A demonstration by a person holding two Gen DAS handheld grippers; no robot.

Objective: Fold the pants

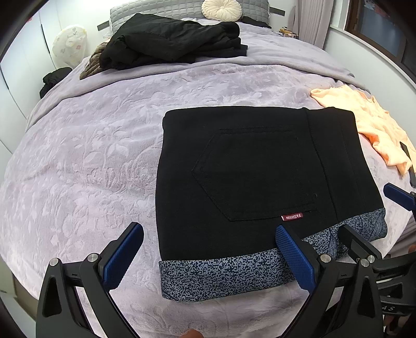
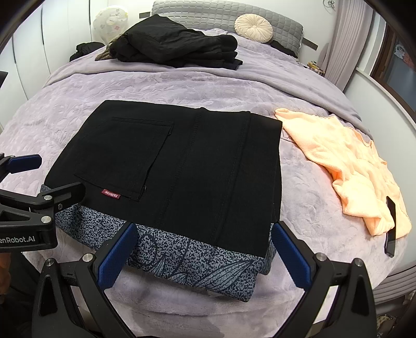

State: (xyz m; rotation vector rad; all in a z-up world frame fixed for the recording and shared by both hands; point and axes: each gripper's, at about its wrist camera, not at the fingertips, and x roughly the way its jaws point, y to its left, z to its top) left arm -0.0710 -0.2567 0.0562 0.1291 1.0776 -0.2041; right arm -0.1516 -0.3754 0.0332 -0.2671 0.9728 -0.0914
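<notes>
Black pants [image 1: 260,169] lie folded into a flat rectangle on the lilac bed cover, back pocket and a red FASHION tag up; they also show in the right wrist view [image 2: 187,166]. A speckled blue-grey lining band [image 1: 215,273] shows along the near edge, seen too in the right wrist view [image 2: 187,260]. My left gripper [image 1: 208,254] is open over the pants' near left edge, holding nothing. My right gripper [image 2: 202,252] is open around the near right corner of the band, holding nothing. It also shows at the right of the left wrist view [image 1: 371,215].
A pile of folded black clothes [image 1: 171,41] lies at the far end of the bed [image 1: 78,156], near a round cream cushion [image 1: 221,9]. A peach cloth [image 2: 345,166] lies right of the pants with a dark phone [image 2: 390,226] on it.
</notes>
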